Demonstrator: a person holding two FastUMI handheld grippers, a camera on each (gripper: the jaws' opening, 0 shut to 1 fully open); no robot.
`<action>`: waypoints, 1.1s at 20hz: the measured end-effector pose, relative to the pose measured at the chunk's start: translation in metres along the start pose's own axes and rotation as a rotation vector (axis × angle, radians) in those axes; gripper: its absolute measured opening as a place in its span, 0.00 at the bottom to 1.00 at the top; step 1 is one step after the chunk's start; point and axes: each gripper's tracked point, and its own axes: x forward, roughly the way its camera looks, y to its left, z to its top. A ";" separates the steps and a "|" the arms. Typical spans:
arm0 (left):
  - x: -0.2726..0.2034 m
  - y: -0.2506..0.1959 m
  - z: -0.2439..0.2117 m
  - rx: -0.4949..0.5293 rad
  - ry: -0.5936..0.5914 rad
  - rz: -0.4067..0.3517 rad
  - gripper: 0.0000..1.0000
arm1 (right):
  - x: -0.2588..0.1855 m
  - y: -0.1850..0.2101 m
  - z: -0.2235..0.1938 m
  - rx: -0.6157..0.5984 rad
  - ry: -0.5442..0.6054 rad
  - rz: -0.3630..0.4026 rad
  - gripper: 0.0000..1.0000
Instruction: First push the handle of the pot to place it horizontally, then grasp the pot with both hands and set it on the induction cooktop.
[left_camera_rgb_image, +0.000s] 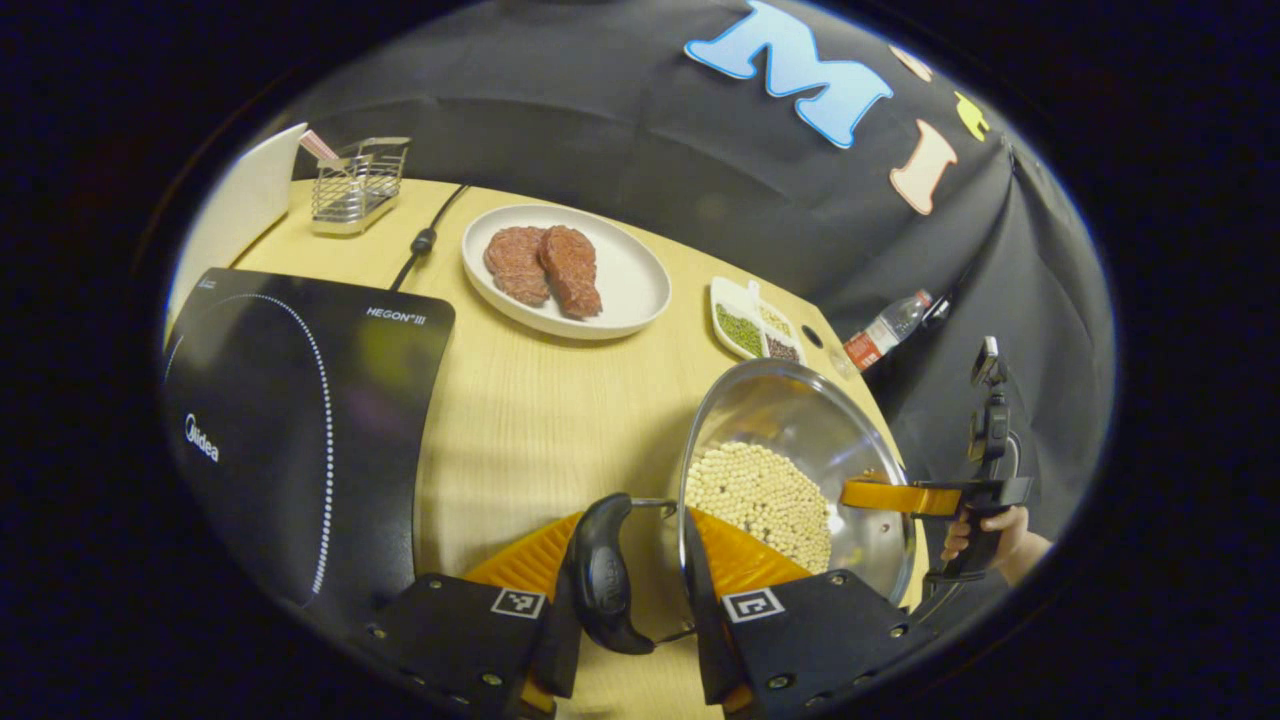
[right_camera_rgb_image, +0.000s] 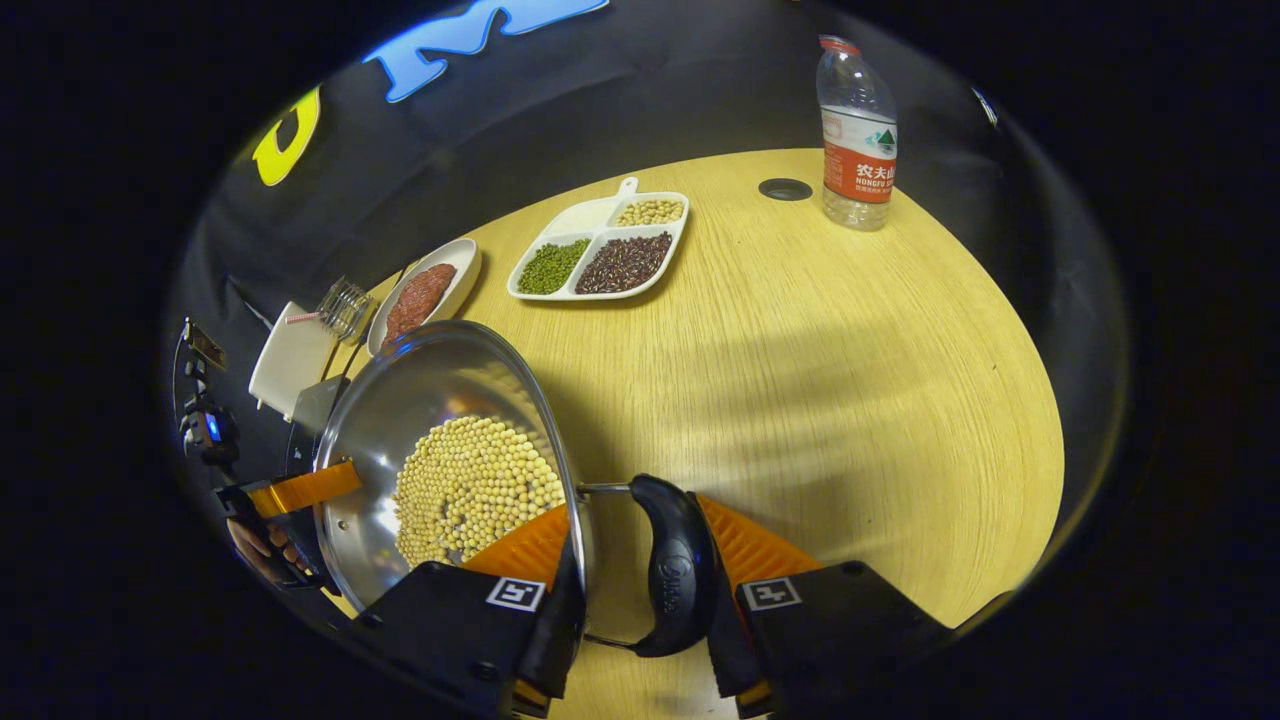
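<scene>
Both grippers hold the pot: left gripper has 1 black handle between its fingers, right gripper the other handle, though I cannot tell how hard either presses. I judge this the carrying step; next calls for a level move left onto the cooktop, keeping the beans in. Cooktop lies near-left in left gripper view; right gripper view adds the bottle far right.
</scene>
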 end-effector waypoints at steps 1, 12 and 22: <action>-0.002 0.000 -0.002 0.008 0.005 0.013 0.49 | 0.001 0.000 -0.004 -0.008 0.005 -0.007 0.54; -0.091 -0.039 -0.030 0.064 -0.013 -0.042 0.51 | -0.098 0.016 -0.061 0.040 -0.010 -0.046 0.57; -0.190 -0.027 -0.053 0.083 0.024 -0.112 0.48 | -0.188 0.075 -0.125 0.082 -0.017 -0.124 0.54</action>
